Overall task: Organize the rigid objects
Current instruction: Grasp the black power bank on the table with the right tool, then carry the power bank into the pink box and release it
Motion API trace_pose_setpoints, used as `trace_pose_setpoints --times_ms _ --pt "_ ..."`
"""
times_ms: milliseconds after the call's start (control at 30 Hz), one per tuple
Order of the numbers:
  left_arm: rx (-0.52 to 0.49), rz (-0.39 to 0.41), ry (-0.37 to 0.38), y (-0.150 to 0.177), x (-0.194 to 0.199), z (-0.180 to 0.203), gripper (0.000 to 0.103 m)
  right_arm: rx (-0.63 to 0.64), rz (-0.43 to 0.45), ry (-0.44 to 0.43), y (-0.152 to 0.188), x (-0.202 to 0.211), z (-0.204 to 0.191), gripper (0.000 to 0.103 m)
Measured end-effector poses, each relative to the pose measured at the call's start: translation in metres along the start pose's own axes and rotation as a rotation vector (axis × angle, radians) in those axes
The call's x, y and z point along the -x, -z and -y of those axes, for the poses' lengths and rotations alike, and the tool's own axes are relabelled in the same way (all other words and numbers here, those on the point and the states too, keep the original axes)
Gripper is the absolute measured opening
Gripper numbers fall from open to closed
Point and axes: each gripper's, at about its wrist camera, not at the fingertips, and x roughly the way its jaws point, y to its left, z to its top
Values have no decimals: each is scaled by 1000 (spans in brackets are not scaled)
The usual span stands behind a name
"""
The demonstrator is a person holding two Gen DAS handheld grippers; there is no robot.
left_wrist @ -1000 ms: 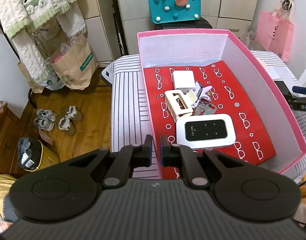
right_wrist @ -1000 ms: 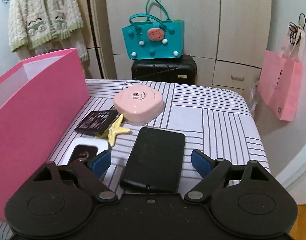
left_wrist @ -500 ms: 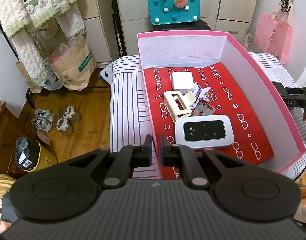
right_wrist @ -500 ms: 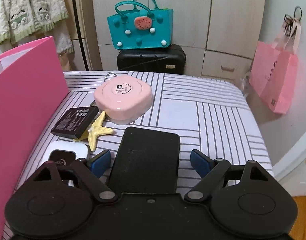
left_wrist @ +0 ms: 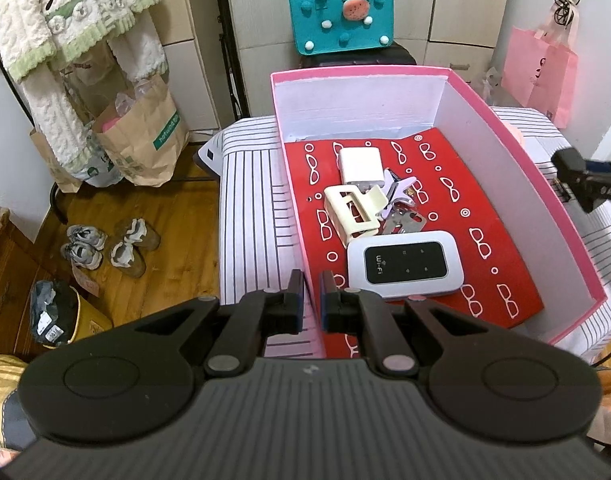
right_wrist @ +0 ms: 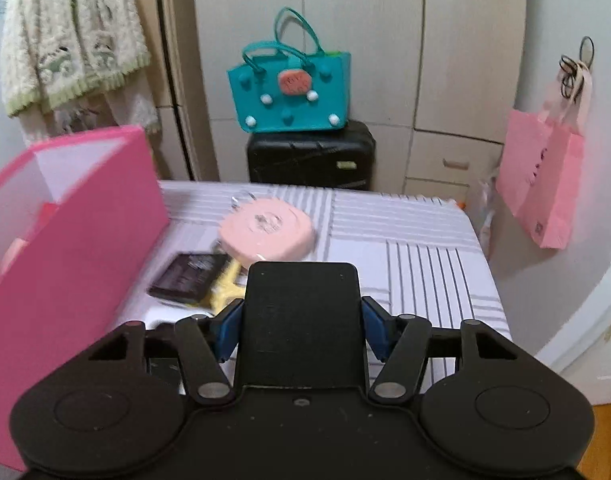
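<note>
My right gripper [right_wrist: 301, 322] clamps the black slab [right_wrist: 301, 320] by both long edges; stiff, smooth, likely slippery. Left gripper [left_wrist: 312, 296] fingers narrow, pinching the pink box [left_wrist: 545, 200] wall.

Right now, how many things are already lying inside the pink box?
4 for sure: a white charger at the far end, a cream hair clip in front of it, a pale purple clip to its right, and a wifi router nearest. Something metallic under the clips may be more.
</note>
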Motion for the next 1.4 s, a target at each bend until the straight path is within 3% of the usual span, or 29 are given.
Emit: trace_pose_setpoints --times_ms 133,267,400,500,700,800,900,1200,1267,1400 --pt "-10 1 -2 1 1 1 7 37 51 -78 -24 27 -20 66" --pt "-8 2 0 1 1 1 7 89 101 -213 -51 53 -48 66" --pt "-7 0 -1 0 3 2 7 250 150 -297 -69 67 -95 66" --pt "-10 -2 -1 0 2 1 7 283 106 -408 -83 60 -124 66" --pt "-6 7 0 1 2 -1 7 316 -55 -492 -101 12 -182 66" --pt "-4 10 4 1 2 -2 7 313 -159 -494 -104 -25 -204 66" --pt "-13 7 2 1 2 -1 7 354 -237 -435 -100 -54 -223 66" --pt "-5 15 15 3 4 -3 7 369 -349 -390 -90 -87 -235 66" --pt "-6 17 15 4 5 -2 7 363 -354 -376 -89 -93 -237 67" --pt "-7 17 14 4 5 -1 7 356 -283 -375 -92 -80 -231 74"
